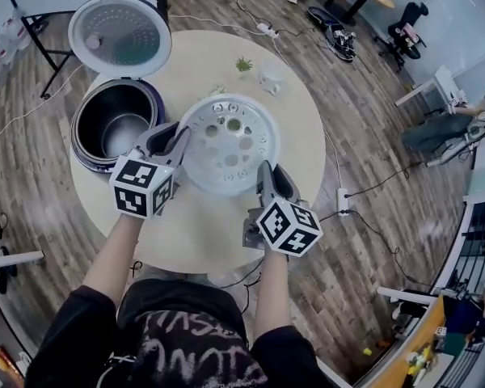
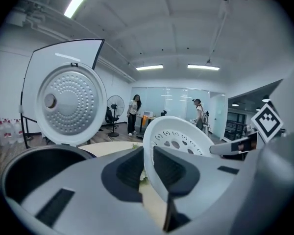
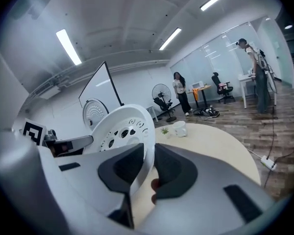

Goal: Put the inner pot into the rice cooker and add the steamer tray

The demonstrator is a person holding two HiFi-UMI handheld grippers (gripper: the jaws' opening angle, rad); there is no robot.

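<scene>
You hold the steamer tray (image 1: 226,144) clear of the table (image 1: 202,63), in the air near its middle. The left gripper (image 1: 178,138) has its fingers nearly closed on the tray's rim at 9 o'clock. The right gripper (image 1: 267,170) pinches the rim just as narrowly at about 4 o'clock. Both gripper views show the thin white edge squeezed between the pads.

The rice cooker (image 1: 79,128) stands at the table's 10 o'clock, its lid (image 1: 120,35) swung up at the cooker's 12 o'clock. The inner pot (image 1: 123,132) already sits inside.

- Keep both pinches firm, because the rim is thin and could twist out.
- Carry the tray toward 10 o'clock with both hands together, staying short of the raised lid.
- Centre it over the pot and level it.
- Lower both sides evenly until the rim seats all round, and only then let go.
</scene>
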